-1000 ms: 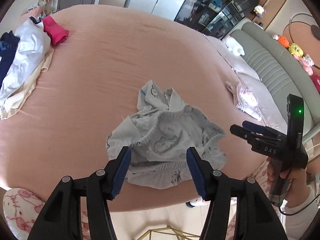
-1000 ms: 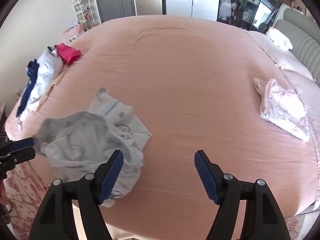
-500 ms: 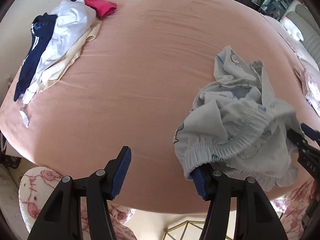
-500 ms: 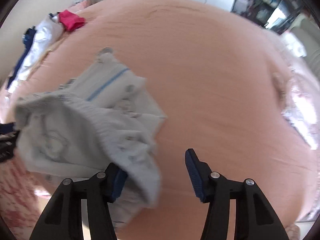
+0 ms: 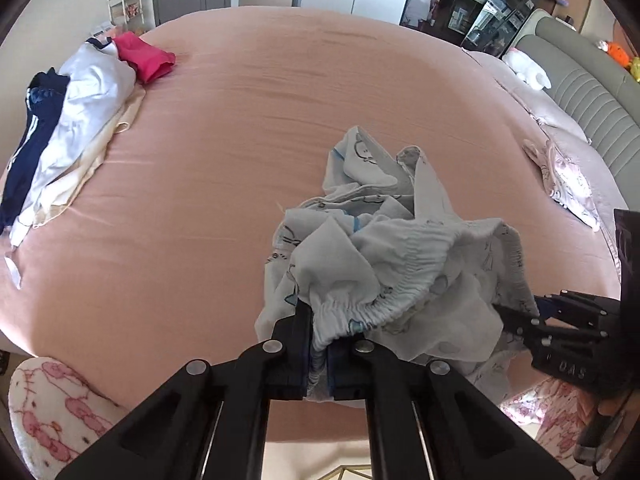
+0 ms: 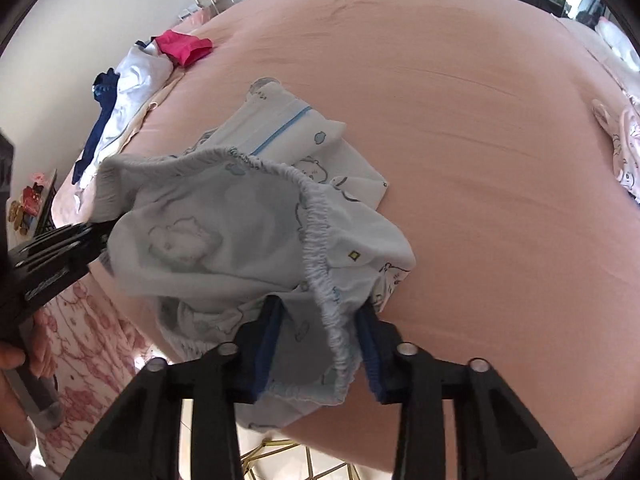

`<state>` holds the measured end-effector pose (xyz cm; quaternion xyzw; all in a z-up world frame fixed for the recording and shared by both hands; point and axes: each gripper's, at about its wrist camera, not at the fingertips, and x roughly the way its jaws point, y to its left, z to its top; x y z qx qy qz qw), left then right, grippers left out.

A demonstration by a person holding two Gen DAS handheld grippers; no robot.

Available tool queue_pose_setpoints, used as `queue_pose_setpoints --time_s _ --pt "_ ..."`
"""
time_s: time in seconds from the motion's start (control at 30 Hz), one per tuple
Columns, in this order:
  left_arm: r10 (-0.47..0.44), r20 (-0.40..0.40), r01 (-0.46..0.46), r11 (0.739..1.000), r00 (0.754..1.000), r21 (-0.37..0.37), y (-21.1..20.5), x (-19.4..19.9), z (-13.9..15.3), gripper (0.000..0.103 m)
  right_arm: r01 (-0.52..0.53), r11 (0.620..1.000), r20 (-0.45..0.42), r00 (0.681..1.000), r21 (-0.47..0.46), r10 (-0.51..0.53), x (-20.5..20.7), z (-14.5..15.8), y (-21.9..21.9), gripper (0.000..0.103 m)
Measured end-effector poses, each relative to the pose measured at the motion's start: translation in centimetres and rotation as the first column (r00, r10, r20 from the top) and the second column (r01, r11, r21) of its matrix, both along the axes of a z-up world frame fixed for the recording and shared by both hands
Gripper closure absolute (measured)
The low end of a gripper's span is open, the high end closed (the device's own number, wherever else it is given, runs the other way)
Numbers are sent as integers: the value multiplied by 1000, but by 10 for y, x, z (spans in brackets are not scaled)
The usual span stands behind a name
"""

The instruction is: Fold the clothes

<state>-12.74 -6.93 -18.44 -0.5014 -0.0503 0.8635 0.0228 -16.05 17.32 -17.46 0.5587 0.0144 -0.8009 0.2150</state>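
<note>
Pale blue pants (image 5: pixel 400 256) with a cartoon print and an elastic waistband hang bunched over the near edge of the pink bed (image 5: pixel 220 160). My left gripper (image 5: pixel 320 332) is shut on the waistband. In the right wrist view it (image 6: pixel 102 236) holds the left end of the pants (image 6: pixel 224 232). My right gripper (image 6: pixel 320 320) clamps the gathered waistband, with fabric filling the space between its blue pads. From the left wrist view it (image 5: pixel 516 316) grips the right end. A matching white piece with a blue stripe (image 6: pixel 288 124) lies under the pants.
A heap of white, navy and cream clothes (image 5: pixel 80 112) with a pink garment (image 5: pixel 146 58) lies at the far left of the bed. A folded pink-printed garment (image 5: pixel 568 180) sits at the right by the grey headboard (image 5: pixel 580 80). A hand (image 6: pixel 12 356) holds the left tool.
Both grippers were open a second ago. They have closed on the waistband, one at each end, and the pants are pulled up off the bed toward the near edge.
</note>
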Motion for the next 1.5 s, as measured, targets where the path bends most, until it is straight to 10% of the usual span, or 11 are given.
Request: queue_pose_setpoints --time_s 0.17,0.37,0.5,0.6,0.83,1.17,1.37,1.5 --pt "123 116 -129 991 986 46 -32 -2 -32 94 108 982 -89 991 154 -95 -25 -19 12 78" --pt "139 162 -134 990 977 -41 -24 -17 -57 93 122 987 -38 992 102 -119 -17 -37 21 76" --pt "177 189 -196 977 966 86 -51 -24 -61 92 146 987 9 989 64 -147 -23 -34 24 73" --pt "126 169 -150 979 977 136 -66 -30 -52 93 112 994 8 994 -3 -112 -17 -20 20 99" --pt "23 -208 24 974 978 223 -78 -37 77 98 101 987 -285 949 -122 -132 4 91 34 100" --pt "-60 -609 194 968 791 157 -34 0 262 98 56 940 -615 743 -338 -265 2 284 61 100" --pt "-57 -536 200 956 843 214 -27 -31 255 98 32 916 -546 795 -399 -266 23 295 113 99" --pt "-79 -422 166 971 903 174 -5 -90 230 98 114 971 -533 819 -212 -212 -18 256 108 99"
